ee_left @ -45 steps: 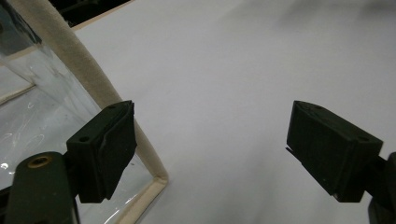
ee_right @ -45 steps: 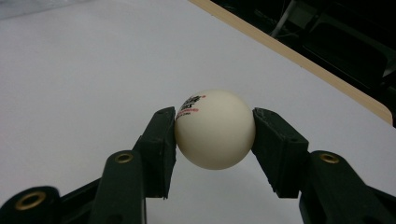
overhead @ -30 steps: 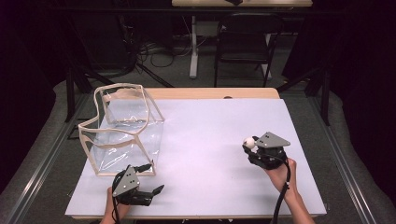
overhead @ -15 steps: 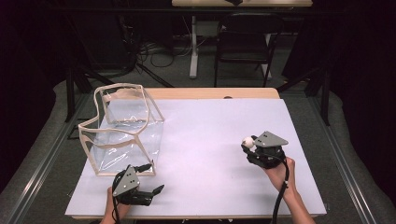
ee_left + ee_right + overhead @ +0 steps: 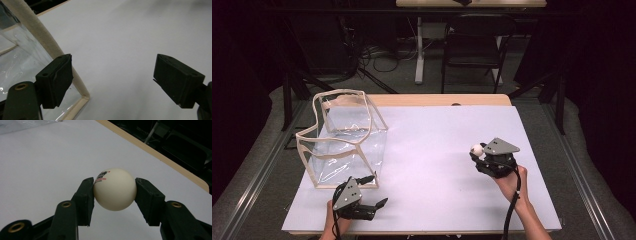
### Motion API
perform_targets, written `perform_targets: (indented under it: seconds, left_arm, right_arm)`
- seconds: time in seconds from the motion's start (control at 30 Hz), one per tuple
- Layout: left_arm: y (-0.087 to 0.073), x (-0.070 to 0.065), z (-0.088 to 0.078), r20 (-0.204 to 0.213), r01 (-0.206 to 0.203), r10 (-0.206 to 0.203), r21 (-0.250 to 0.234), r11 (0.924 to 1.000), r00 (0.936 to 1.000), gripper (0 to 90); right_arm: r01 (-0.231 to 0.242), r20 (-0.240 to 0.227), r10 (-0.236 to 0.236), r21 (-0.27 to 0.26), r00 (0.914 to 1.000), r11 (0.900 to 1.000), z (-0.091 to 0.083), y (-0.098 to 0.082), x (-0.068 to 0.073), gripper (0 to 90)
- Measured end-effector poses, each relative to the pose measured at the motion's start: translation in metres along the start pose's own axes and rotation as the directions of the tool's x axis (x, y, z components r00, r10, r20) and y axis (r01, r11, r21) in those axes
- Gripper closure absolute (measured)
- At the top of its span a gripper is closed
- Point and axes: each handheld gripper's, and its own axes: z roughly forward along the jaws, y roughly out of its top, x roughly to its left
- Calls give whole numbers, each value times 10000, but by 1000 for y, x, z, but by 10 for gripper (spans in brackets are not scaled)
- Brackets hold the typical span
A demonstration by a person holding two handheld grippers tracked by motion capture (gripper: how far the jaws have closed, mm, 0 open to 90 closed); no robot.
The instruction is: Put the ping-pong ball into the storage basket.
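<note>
Clear bag (image 5: pixel 344 140) blocks left, white tabletop (image 5: pixel 432 150) open elsewhere

At my twelve o'clock a black chair (image 5: pixel 473 45) stands on the grey floor (image 5: pixel 402 80); the room is dark.

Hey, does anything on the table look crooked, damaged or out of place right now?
The clear bag at the table's left looks askew: its cream-trimmed rim is warped and it leans rather than standing square. Nothing is spilled. The right gripper holds the white ball cleanly; the left gripper is open beside the bag's corner.
</note>
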Motion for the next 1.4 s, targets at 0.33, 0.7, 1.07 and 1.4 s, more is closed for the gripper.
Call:
perform_targets:
  seconds: [0.33, 0.7, 1.07, 1.4]
  left_arm:
    - [0, 0, 0, -10, 16, -16, 10, 10000, 10000, 162]
    - [0, 0, 0, -4, 12, -12, 19, 10000, 10000, 162]
    - [0, 0, 0, -22, 19, -19, 40, 10000, 10000, 162]
    - [0, 0, 0, -11, 7, -7, 47, 10000, 10000, 162]
  right_arm:
    - [146, -21, -146, -135, 9999, 9998, 1, 9, 1, 505]
    - [340, -64, -341, -199, 9994, 9992, 3, 17, 4, 505]
    - [535, -193, -541, -317, 9983, 9981, 6, 25, 9, 505]
    - [650, -297, -662, -399, 9974, 9971, 8, 32, 13, 505]
